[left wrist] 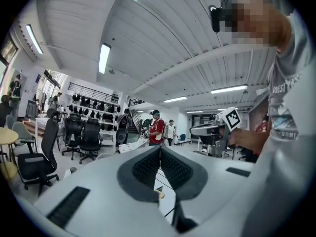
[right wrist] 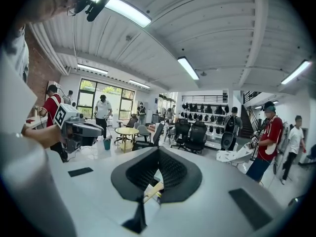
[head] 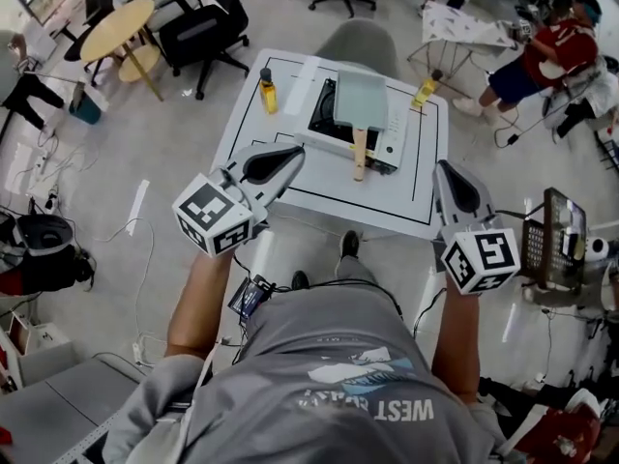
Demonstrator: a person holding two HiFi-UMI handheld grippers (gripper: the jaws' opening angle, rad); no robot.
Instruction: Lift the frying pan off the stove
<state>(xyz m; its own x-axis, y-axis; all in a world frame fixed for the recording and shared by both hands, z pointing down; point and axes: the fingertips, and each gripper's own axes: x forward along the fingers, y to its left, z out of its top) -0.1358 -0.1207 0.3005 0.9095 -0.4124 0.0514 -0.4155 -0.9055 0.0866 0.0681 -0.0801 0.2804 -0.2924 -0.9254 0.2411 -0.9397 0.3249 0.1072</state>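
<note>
White table (head: 418, 206) ahead carries the stove (head: 385, 151); the frying pan (head: 363, 100) sits on it, beyond and between both fingertips, with its handle (head: 360, 155) pointing back. Left gripper (head: 296, 152) and right gripper (head: 442, 167) are closed and empty. The left looks slightly nearer.

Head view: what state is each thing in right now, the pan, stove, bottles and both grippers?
frying pan: on the stove, handle toward the person, not gripped.
stove: on the table, under the pan.
left bottle: upright, capped.
right bottle: standing at the table's edge.
left gripper: shut, empty, clear of the pan.
right gripper: shut, empty, clear of the pan.
</note>
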